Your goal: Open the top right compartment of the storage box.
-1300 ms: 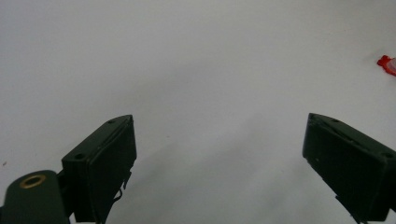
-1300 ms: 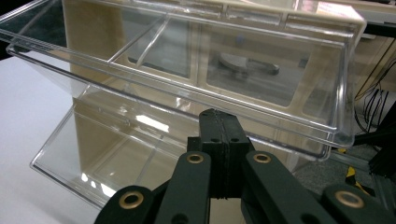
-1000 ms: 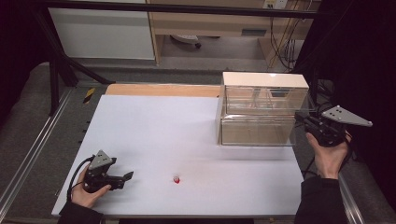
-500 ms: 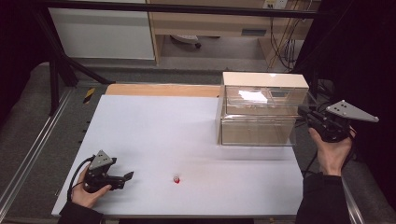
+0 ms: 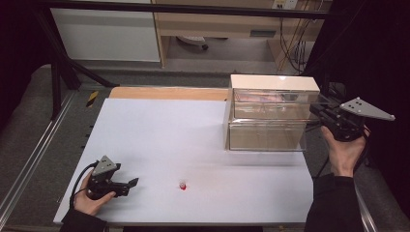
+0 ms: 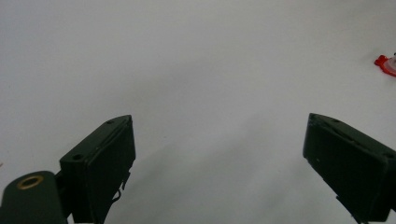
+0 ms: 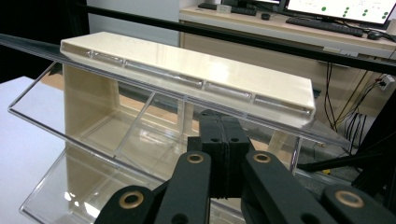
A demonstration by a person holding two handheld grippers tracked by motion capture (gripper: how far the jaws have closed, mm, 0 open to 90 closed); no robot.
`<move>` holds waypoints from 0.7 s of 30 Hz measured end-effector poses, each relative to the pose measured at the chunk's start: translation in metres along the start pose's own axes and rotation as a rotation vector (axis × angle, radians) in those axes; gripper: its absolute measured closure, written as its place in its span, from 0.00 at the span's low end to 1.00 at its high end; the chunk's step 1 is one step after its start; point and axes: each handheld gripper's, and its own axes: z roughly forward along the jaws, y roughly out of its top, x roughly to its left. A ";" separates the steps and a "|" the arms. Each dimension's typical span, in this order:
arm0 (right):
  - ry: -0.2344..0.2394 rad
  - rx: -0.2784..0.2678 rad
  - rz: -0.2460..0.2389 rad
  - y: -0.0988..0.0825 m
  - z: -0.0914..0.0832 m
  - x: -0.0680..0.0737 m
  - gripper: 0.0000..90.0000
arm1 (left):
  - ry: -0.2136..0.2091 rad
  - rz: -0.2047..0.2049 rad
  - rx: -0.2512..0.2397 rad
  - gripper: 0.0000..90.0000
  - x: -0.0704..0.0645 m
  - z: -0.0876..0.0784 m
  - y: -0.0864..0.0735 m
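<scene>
A clear tilt-out bin organizer [image 5: 273, 83] with a cream top [image 7: 187, 65] stands at the table's right side. Its upper bin [image 7: 116, 135] is tipped outward. My right gripper [image 5: 317, 110] is at the right end of that bin's clear front rim [image 7: 140, 88], and its jaws [image 7: 222, 125] are pressed together there. A small red object [image 5: 183, 186] lies near the table's front middle. My left gripper [image 5: 130, 185] rests low on the white table [image 5: 159, 135] at the front left. It is open with nothing between its jaws [image 6: 219, 140]. The red object [image 6: 386, 64] lies ahead and to their right.
A wooden strip [image 5: 167, 93] runs along the table's far edge. Metal rails [image 5: 43, 145] flank the left side. Beyond the table stand a desk with cables [image 5: 290, 43] and monitors [image 7: 336, 7]. White tabletop stretches between the left gripper and the organizer.
My right gripper has moved up and to the right, and the upper bin's clear front has tipped out with it. The left gripper and the red object have stayed in place.
</scene>
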 end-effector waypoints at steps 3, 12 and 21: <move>-0.006 -0.004 0.007 0.001 0.002 -0.002 1.00 | 0.001 0.001 0.002 0.09 0.000 0.000 0.000; -0.008 -0.008 0.008 0.004 0.005 -0.004 1.00 | -0.005 0.005 0.006 0.09 -0.002 0.001 0.001; -0.009 -0.007 0.010 0.004 0.005 -0.005 1.00 | -0.007 0.017 0.008 0.08 -0.008 0.002 0.006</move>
